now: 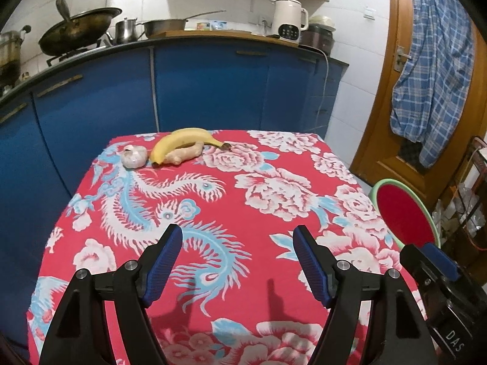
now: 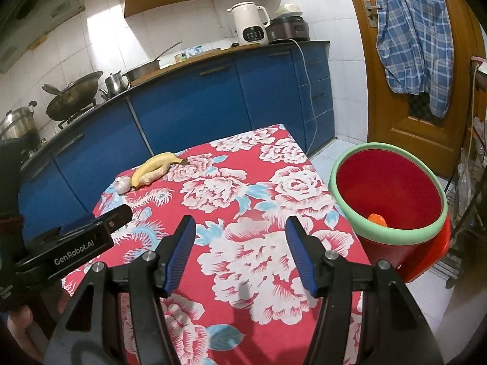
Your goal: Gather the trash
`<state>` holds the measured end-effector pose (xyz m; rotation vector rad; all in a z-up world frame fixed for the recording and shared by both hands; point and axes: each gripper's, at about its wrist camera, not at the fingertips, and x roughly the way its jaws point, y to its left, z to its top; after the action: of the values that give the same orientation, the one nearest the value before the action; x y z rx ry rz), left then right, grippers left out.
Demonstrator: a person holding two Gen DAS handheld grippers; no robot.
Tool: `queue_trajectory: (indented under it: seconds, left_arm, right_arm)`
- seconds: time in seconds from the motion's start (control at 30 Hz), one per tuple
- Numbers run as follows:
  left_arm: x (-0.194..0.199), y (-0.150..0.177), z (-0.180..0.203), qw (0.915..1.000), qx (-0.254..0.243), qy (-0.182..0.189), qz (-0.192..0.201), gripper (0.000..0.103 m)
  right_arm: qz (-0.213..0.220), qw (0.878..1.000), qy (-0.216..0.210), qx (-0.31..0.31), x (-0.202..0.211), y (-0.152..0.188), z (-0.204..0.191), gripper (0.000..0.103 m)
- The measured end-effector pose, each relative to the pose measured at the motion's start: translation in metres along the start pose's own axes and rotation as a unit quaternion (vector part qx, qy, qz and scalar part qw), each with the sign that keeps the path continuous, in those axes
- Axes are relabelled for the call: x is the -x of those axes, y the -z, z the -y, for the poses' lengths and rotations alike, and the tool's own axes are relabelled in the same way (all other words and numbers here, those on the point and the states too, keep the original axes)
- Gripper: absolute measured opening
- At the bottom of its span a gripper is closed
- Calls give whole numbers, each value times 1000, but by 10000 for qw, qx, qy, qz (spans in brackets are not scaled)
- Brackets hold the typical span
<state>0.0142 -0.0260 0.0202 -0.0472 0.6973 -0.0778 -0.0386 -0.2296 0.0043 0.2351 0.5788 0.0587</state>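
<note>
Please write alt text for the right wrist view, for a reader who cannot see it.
The open right gripper hovers over a red flowered tablecloth. At the table's far corner lie a banana, a ginger root and a garlic bulb. A red bin stands right of the table, something orange inside.

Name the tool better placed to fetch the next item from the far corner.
Left, probably. The garlic, banana and ginger lie ahead-left of the open left tool; the right tool, also open, sits beside the bin.
</note>
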Motion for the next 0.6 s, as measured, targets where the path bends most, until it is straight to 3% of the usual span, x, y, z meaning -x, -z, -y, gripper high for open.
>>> queue_trajectory:
  seconds: [0.6]
  left_arm:
    - [-2, 2, -4, 10000, 42, -23, -3, 76]
  right_arm:
    - [-52, 10000, 10, -8, -3, 2, 1, 62]
